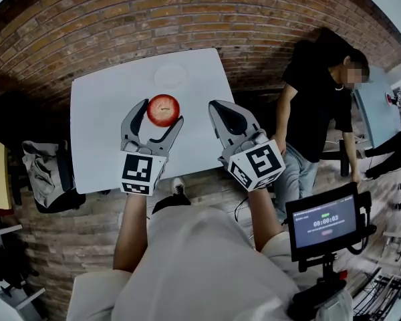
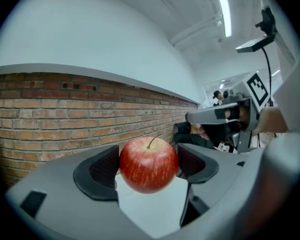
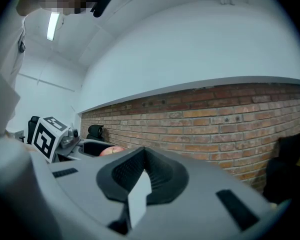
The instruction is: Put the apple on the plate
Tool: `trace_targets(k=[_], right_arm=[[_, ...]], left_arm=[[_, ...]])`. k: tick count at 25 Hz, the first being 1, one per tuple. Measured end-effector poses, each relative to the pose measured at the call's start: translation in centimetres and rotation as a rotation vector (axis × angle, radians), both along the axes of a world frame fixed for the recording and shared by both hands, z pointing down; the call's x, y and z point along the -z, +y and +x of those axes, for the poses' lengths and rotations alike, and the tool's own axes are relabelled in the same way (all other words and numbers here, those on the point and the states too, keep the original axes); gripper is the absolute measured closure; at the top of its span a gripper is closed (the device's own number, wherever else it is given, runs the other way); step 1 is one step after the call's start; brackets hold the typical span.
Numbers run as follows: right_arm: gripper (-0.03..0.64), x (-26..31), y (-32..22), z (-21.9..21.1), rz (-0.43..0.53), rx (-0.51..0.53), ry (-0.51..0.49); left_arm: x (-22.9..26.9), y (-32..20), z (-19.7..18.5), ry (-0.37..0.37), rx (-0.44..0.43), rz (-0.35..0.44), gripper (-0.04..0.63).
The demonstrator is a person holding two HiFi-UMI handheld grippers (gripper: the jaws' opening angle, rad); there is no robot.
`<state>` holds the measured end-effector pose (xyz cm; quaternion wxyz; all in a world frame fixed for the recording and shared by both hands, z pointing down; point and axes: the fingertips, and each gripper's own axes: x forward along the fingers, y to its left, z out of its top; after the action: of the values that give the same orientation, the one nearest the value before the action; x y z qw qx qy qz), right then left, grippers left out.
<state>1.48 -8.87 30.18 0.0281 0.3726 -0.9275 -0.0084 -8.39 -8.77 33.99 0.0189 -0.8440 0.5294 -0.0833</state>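
Observation:
A red apple (image 1: 163, 110) with a short stem is held between the jaws of my left gripper (image 1: 154, 120), lifted above the white table (image 1: 100, 139). In the left gripper view the apple (image 2: 148, 164) fills the gap between the two dark pads. A white plate (image 1: 170, 76) lies on the table farther back, just beyond the apple. My right gripper (image 1: 222, 114) hovers to the right over the table's right edge, jaws together with nothing in them. From the right gripper view the apple (image 3: 111, 150) shows low at the left.
A brick wall (image 1: 187, 19) runs behind the table. A person in a black shirt (image 1: 317, 105) stands to the right of the table. A dark bag (image 1: 47, 176) lies on the floor at the left. A monitor on a stand (image 1: 325, 223) is at the lower right.

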Motion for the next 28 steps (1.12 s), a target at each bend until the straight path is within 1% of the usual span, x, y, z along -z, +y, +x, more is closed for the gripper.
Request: trace_targets(k=[5, 13, 18, 28], right_arm=[[0.614, -1.0, -2.2, -0.9, -0.039, -0.012, -0.008], [0.614, -2.7, -6.3, -2.5, -0.068, -0.06, 0.003], [0.614, -2.4, -6.7, -2.2, -0.075, -0.081, -0.007], [0.614, -3.9, -7.6, -2.0, -0.127, -0.119, 0.001]], left_arm=[[-0.7, -2.5, -0.7, -0.005, -0.018, -0.014, 0.222], [-2.6, -7.2, -2.7, -0.001, -0.049, -0.037, 0.222], [-2.3, -7.9, -2.9, -0.006, -0.058, -0.035, 0.222], [-4.3, -9.9, -4.0, -0.007, -0.056, -0.075, 0.222]])
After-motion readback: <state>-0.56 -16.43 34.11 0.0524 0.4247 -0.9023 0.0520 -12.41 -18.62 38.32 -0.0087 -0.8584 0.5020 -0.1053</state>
